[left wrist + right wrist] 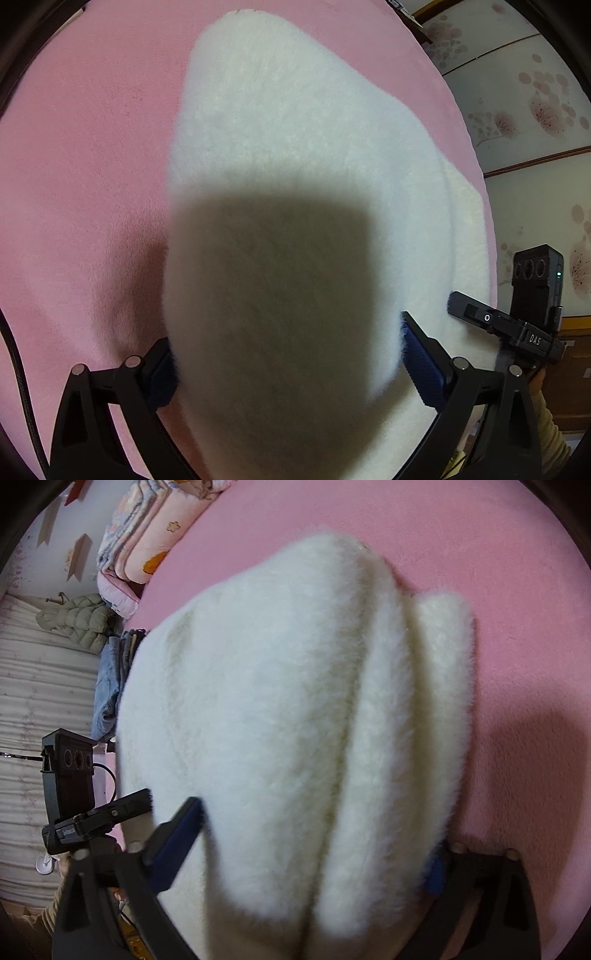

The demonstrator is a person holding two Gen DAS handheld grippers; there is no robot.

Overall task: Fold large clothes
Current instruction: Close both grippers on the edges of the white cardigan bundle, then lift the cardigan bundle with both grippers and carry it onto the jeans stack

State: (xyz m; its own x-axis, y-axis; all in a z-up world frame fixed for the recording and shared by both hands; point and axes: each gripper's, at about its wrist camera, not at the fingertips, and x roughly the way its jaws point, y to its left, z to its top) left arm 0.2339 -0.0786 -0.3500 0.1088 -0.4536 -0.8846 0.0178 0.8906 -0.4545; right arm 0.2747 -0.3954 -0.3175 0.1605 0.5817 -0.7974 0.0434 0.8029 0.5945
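The garment (pixel 303 140) was fluffy cream-white, plain, with a grey shadow across its near part. The bedcover (pixel 92 147) was plain pink. Both grippers (pixel 284 365) (pixel 314 853) were black with blue pads (pixel 424 365). The wall panels (pixel 524 103) were pale with pink blossom prints and brown trim. The quilt (pixel 147 535) was pink with floral prints; the jacket (pixel 81 622) was olive, the jeans (pixel 109 686) light blue.

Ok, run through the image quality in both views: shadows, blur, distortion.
Left wrist view: a large dark shadow falls across the near part of the white fleece garment, between the left tongs; the pink blanket bows strongly from the fisheye lens. Right wrist view: the fleece is soft and blurred close to the right tongs, and a shadow lies on the blanket at lower right.
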